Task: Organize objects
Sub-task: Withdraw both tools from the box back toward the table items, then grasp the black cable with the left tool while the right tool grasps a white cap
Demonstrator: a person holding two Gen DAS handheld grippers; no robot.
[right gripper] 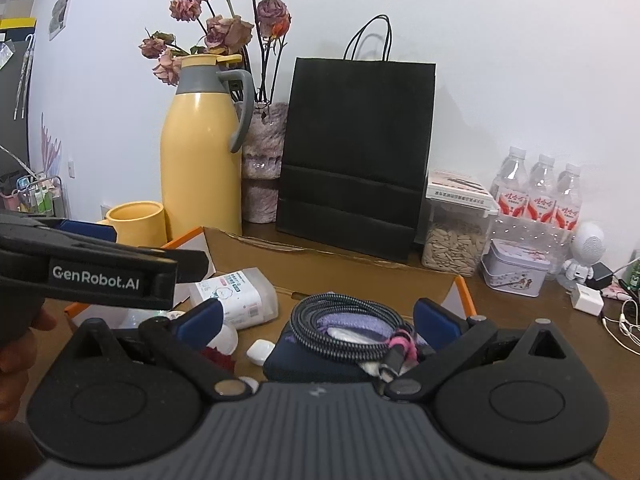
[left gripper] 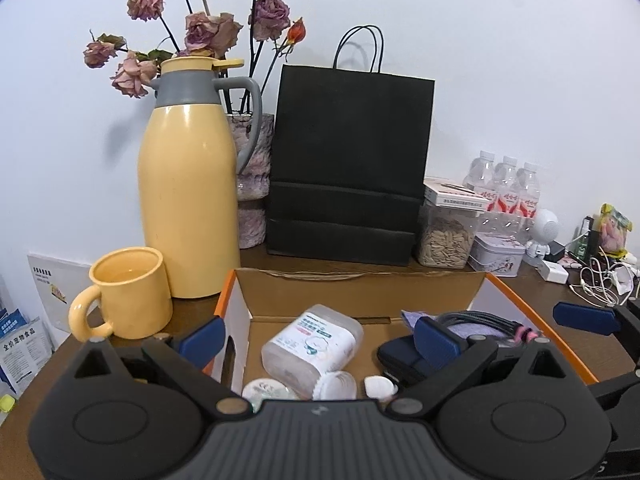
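An open cardboard box with orange edges (left gripper: 360, 292) (right gripper: 312, 276) sits on the brown table. Inside lie a clear plastic jar with a white lid (left gripper: 316, 344) (right gripper: 240, 292), a dark blue pouch (left gripper: 404, 356) (right gripper: 316, 360), a coiled braided cable (right gripper: 340, 324) (left gripper: 480, 322), a small white earbud case (right gripper: 260, 350) (left gripper: 380, 386) and purple cloth. My left gripper (left gripper: 318, 334) hovers open over the box's left half, above the jar. My right gripper (right gripper: 316, 318) is open around the cable coil without gripping it. Each gripper shows in the other's view.
Behind the box stand a yellow thermos (left gripper: 188, 192), a yellow mug (left gripper: 128, 296), a vase of dried roses (left gripper: 252, 184), a black paper bag (left gripper: 348, 164), a seed jar (left gripper: 444, 240), a tin (left gripper: 496, 254), water bottles (right gripper: 540, 192), chargers and cables (left gripper: 592, 276). A hand (right gripper: 20, 344) holds the left gripper.
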